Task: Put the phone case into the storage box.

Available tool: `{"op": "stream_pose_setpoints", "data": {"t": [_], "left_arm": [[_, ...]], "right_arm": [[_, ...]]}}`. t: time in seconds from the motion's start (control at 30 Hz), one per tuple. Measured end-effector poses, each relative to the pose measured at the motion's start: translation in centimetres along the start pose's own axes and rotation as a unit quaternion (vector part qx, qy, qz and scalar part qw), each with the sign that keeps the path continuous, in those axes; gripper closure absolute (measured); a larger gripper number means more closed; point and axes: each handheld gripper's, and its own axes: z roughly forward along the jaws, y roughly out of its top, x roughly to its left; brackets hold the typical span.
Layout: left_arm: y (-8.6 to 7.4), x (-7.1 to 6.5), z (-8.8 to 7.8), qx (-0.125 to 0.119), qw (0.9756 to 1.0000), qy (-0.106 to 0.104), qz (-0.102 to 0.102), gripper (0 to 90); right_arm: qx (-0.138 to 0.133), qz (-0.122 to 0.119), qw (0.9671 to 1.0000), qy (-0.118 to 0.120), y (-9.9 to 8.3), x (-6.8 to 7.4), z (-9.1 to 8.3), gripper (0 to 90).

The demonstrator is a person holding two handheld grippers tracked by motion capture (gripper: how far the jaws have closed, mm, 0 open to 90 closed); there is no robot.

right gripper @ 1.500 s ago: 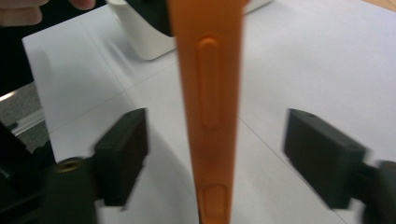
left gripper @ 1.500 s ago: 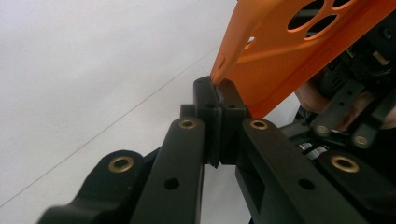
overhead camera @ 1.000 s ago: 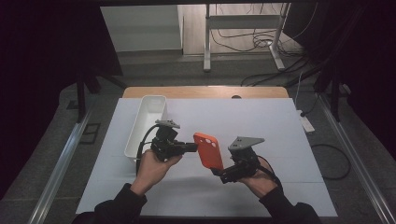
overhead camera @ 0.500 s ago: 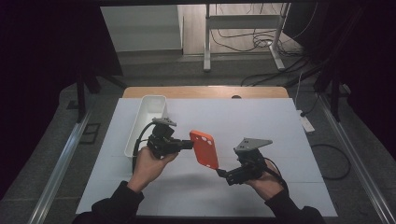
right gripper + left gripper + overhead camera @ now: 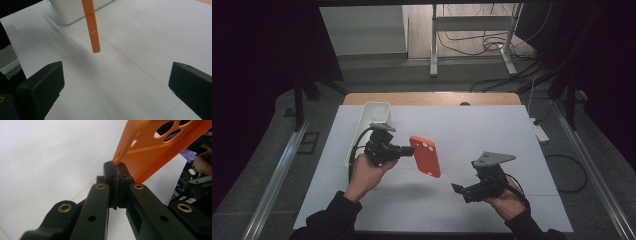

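An orange phone case (image 5: pixel 426 156) with round camera holes hangs in the air above the white table cover (image 5: pixel 492 135). My left gripper (image 5: pixel 408 149) is shut on its left edge. In the left gripper view the jaws pinch the case (image 5: pixel 155 152) at its rim, fingertips (image 5: pixel 116 170) pressed together. My right gripper (image 5: pixel 458 189) sits lower and to the right, open, with a gap between it and the case. In the right gripper view the case (image 5: pixel 92 27) shows edge-on ahead, hanging between the spread jaws (image 5: pixel 116 85) but well beyond them.
A long white bin (image 5: pixel 374 112) stands along the left side of the table, just behind my left hand, and its corner (image 5: pixel 72 12) appears in the right gripper view. Bare wood shows at the table's far edge (image 5: pixel 432 98). Cables lie on the floor beyond.
My right gripper has drawn back to the right, away from the case. The left gripper has carried the case slightly left and up.
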Motion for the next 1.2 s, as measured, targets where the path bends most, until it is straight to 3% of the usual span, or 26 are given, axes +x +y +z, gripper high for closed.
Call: {"op": "stream_pose_setpoints", "data": {"t": [0.77, 1.2], "left_arm": [[0.9, 1.7, -1.6, -0.003, 0.9999, 0.015, -0.006, 89.6], [1.7, 2.4, -2.3, -0.002, 0.9996, 0.024, -0.012, 89.5]], "right_arm": [[0.007, 0.021, 0.9992, -0.034, -2.1, -1.0, -2.6, 0.7], [0.015, 0.018, 0.9986, -0.047, -3.6, -1.1, -3.9, 0.0]]}}
